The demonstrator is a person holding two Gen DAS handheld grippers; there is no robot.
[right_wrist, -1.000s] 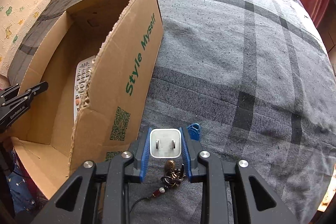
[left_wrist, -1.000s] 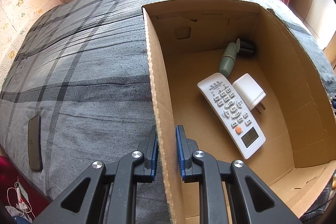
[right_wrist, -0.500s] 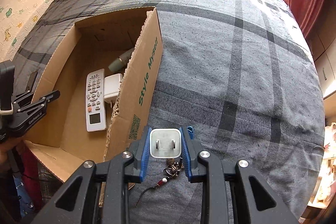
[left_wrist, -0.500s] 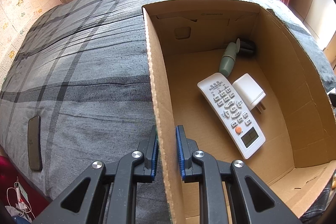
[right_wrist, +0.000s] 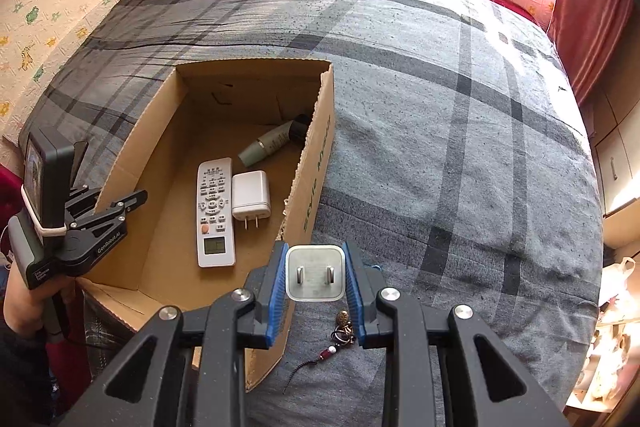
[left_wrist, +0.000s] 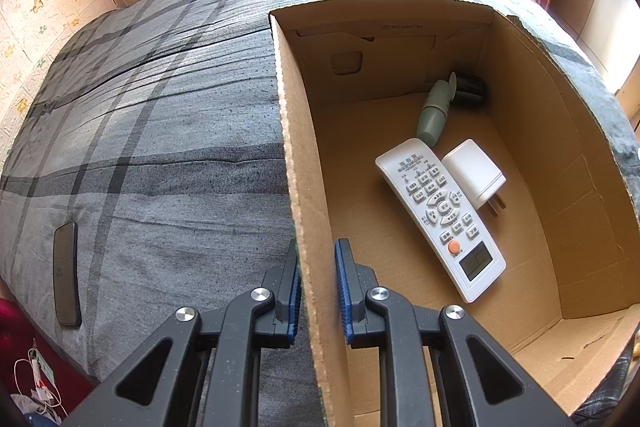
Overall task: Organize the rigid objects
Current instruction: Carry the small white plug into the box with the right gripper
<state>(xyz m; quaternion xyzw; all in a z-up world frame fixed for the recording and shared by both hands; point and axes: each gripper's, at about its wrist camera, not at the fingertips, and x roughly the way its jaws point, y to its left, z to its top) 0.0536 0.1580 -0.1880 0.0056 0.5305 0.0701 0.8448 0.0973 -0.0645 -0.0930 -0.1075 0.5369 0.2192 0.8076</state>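
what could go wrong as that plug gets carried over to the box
1. The right gripper pinches the plug only by its smooth sides, so it could slip out.
2. The box wall stands between the plug and the inside; a low pass could catch its torn edge.
3. The left gripper steadies just one wall, so a knock may still tilt the box.

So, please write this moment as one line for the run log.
left gripper: shut on box wall | right gripper: shut on white charger, above bed | box holds: remote, second charger
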